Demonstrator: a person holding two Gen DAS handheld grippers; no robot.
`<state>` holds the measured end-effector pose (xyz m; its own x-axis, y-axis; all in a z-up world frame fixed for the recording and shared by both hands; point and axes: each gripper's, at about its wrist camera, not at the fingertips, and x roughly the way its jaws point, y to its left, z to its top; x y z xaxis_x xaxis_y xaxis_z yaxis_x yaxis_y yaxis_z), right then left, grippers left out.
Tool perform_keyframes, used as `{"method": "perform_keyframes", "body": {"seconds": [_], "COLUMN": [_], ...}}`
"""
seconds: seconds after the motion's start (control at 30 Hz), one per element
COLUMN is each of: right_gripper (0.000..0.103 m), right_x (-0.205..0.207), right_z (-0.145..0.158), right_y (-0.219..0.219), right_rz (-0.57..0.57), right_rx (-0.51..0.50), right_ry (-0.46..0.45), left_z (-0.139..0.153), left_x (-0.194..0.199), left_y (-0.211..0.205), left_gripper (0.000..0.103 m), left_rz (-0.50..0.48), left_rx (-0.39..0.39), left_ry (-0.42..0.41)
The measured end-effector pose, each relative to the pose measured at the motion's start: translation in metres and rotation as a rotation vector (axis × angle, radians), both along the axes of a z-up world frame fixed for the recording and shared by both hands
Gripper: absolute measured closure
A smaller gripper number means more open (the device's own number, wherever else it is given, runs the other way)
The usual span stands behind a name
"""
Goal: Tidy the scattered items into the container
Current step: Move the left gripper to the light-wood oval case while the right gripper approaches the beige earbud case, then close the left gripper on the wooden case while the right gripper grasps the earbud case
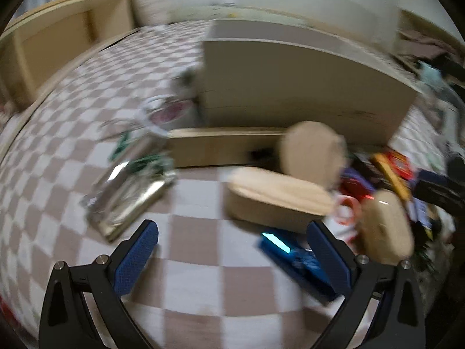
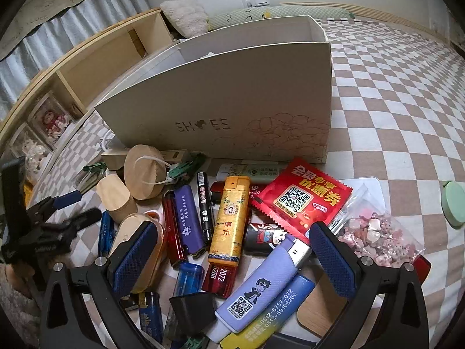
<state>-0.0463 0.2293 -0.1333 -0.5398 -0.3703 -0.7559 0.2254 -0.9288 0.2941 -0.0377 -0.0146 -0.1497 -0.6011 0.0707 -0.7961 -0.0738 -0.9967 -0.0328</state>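
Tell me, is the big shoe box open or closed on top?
Open. The shoe box has no lid, and the right wrist view shows its inside walls past the top rim. Whether anything is inside, I cannot tell.

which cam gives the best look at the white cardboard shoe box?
Right wrist. The white cardboard shoe box is sharp there: front face with SHOES lettering, flower line drawing, open top and right corner all show. In the left wrist view the same box is motion-blurred, a plain pale face with no readable print.
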Motion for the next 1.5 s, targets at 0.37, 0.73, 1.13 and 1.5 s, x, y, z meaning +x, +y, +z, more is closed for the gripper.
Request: {"method": "perform_keyframes", "body": {"seconds": [0.37, 0.73, 1.13, 1.5], "right_gripper": [0.000, 0.000, 0.000, 0.000], "right_x": [0.000, 0.012, 0.032, 0.021], "right_z": [0.000, 0.008, 0.011, 0.002], "right_y": [0.001, -0.017, -0.065, -0.072], "right_rz": [0.003, 0.108, 0.377, 0.785], "right_rx": [-0.002, 0.023, 0.147, 0.334], "right_ry": [-0.003, 0.081, 0.153, 0.111], "left_z": [-0.007, -0.015, -0.013, -0.014], "left_x": [-0.021, -0.026, -0.013, -0.011], "left_y": [0.038, 0.029, 0.011, 0.006], "left_gripper": [0.001, 0.014, 0.014, 0.013], "left_rz": [-0.205, -0.172, -0.096, -0.086], "left_rx": [-0.083, -0.025, 0.047, 0.082], "left_ry": [0.017, 0.030, 0.068, 0.076]}}
